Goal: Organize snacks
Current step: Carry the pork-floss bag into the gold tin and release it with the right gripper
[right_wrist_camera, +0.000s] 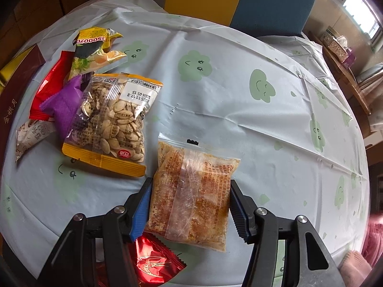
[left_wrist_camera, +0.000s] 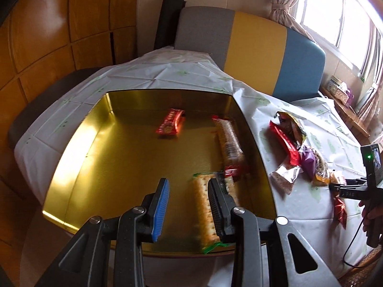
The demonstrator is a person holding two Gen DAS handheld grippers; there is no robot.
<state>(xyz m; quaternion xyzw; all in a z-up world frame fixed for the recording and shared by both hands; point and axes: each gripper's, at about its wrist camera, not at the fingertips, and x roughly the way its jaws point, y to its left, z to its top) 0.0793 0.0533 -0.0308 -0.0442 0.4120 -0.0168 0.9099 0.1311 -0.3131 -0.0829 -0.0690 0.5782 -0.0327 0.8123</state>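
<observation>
Wood panelling (left_wrist_camera: 40, 35) lines the wall on the left, and the counter (left_wrist_camera: 167, 71) wears a pale cloth printed with smiling green clouds. Near the counter's left edge sits a wide gold tin (left_wrist_camera: 79, 157); a small red packet (left_wrist_camera: 170, 124) lies at its far side, a long cracker sleeve (left_wrist_camera: 229, 141) along its right wall, and a green-edged cracker pack (left_wrist_camera: 203, 212) at its near right corner. The left gripper (left_wrist_camera: 188, 205) hangs over that corner with jaws parted and nothing between them.

Right of the tin, loose snacks are heaped on the cloth: a red wrapper (right_wrist_camera: 49, 83), a purple wrapper (right_wrist_camera: 64, 105), a yellow pouch (right_wrist_camera: 95, 47), and a seed bag (right_wrist_camera: 112, 119) stamped "2026 05 15". The tin's dark outer side carries gold characters I can't read.

Toward the counter's near edge the right gripper (right_wrist_camera: 189, 205) brackets a clear pack of orange crumbs (right_wrist_camera: 194, 191); whether its pads actually press it I cannot tell. A red foil pack (right_wrist_camera: 153, 263) lies under its left finger.

Behind stands a grey, yellow and blue chair back (left_wrist_camera: 258, 47); curtains (left_wrist_camera: 284, 0) frame a bright window (left_wrist_camera: 335, 16) on the right.
</observation>
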